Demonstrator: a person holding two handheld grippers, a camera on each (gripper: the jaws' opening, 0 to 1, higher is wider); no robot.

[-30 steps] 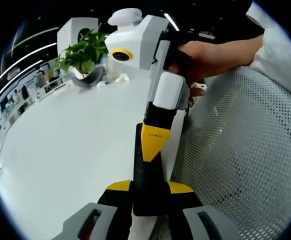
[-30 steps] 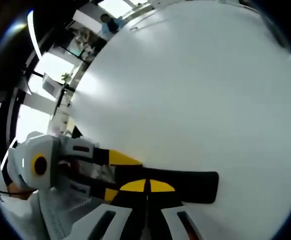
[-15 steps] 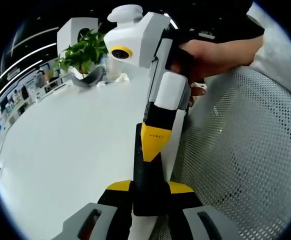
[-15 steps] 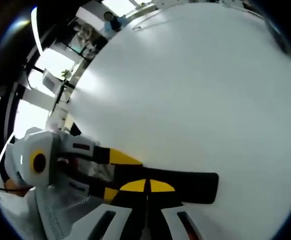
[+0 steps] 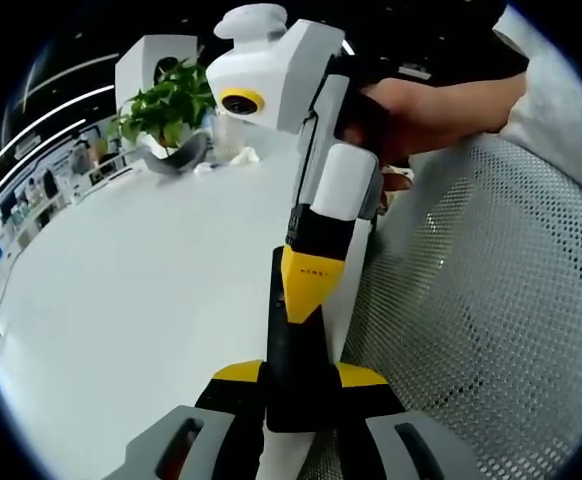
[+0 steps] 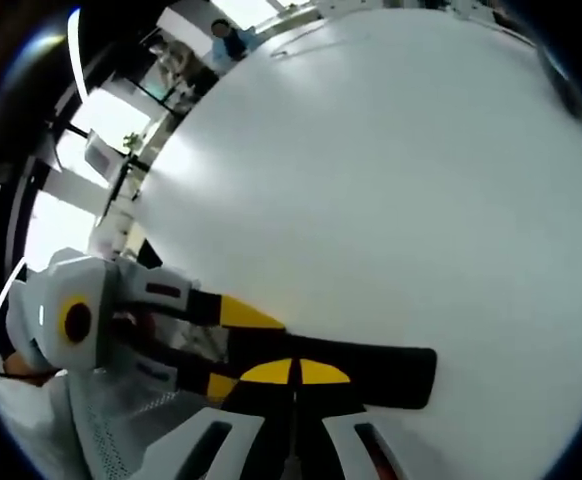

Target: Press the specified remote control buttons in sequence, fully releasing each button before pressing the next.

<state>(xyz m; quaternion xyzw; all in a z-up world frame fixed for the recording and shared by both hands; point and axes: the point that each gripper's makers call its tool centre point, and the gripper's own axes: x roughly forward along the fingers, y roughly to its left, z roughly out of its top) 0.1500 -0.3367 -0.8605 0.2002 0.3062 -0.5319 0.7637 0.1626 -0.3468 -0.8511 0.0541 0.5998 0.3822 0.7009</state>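
Observation:
A long black remote (image 5: 293,350) is held off the white table (image 5: 131,290), with my left gripper (image 5: 299,388) shut on its near end. From above, my right gripper (image 5: 306,300) comes down with its jaws together, and its yellow tip rests on the remote's face. A hand (image 5: 421,105) holds that gripper. In the right gripper view the remote (image 6: 391,375) lies crosswise just beyond my right gripper (image 6: 293,372), whose yellow tips are shut and touching it. The left gripper (image 6: 233,350) clamps the remote's left end. The buttons are hidden.
A white mesh chair (image 5: 491,300) stands close at the right of the left gripper view. A potted plant (image 5: 166,105) and a grey dish (image 5: 176,160) sit at the table's far end. In the right gripper view the white table (image 6: 391,180) stretches away beyond the remote.
The right gripper's body has tilted slightly up and to the left over the remote, while its tip stays on the same spot. The left gripper and the remote have not moved.

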